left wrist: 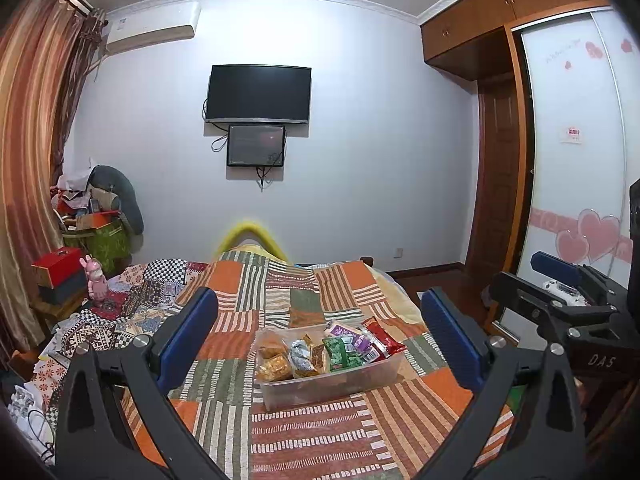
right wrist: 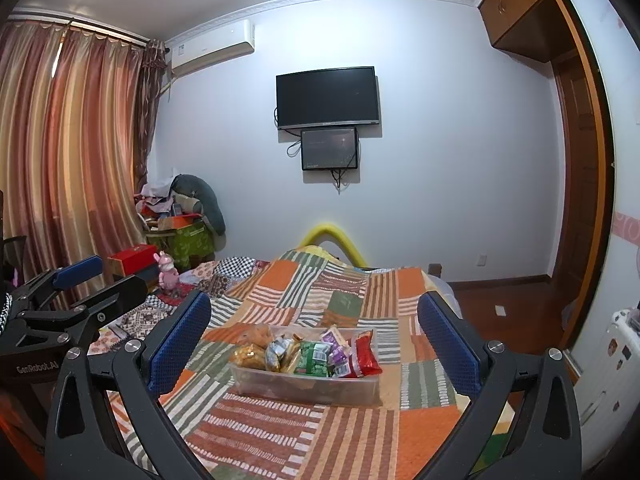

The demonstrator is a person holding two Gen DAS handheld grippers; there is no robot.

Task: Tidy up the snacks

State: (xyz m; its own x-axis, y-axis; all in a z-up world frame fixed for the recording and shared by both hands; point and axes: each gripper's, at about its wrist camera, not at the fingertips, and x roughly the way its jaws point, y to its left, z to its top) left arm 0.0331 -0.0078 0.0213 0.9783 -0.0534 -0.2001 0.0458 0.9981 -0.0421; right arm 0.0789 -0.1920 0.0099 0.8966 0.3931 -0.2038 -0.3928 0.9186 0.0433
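A clear plastic container [left wrist: 328, 390] [right wrist: 308, 388] sits on the patchwork quilt [left wrist: 304, 436] [right wrist: 280, 432] of a bed. Several snack packets are packed in it: a red packet [left wrist: 385, 338] [right wrist: 364, 354], green ones [left wrist: 340, 354] [right wrist: 316, 360], purple ones [left wrist: 348, 334] [right wrist: 336, 346] and golden ones [left wrist: 274, 364] [right wrist: 248, 354]. My left gripper [left wrist: 320, 296] [right wrist: 100, 280] hovers open and empty in front of the container. My right gripper [right wrist: 314, 298] [left wrist: 536, 280] is beside it, also open and empty, some way short of the container.
A pink toy figure [left wrist: 96, 280] [right wrist: 168, 274] and a red box [left wrist: 58, 266] [right wrist: 132, 258] stand left of the bed. Cluttered bags [left wrist: 100, 236] fill the far left corner by the curtains. A wardrobe [left wrist: 576, 140] lines the right side, with wooden floor [right wrist: 500, 296] beside the bed.
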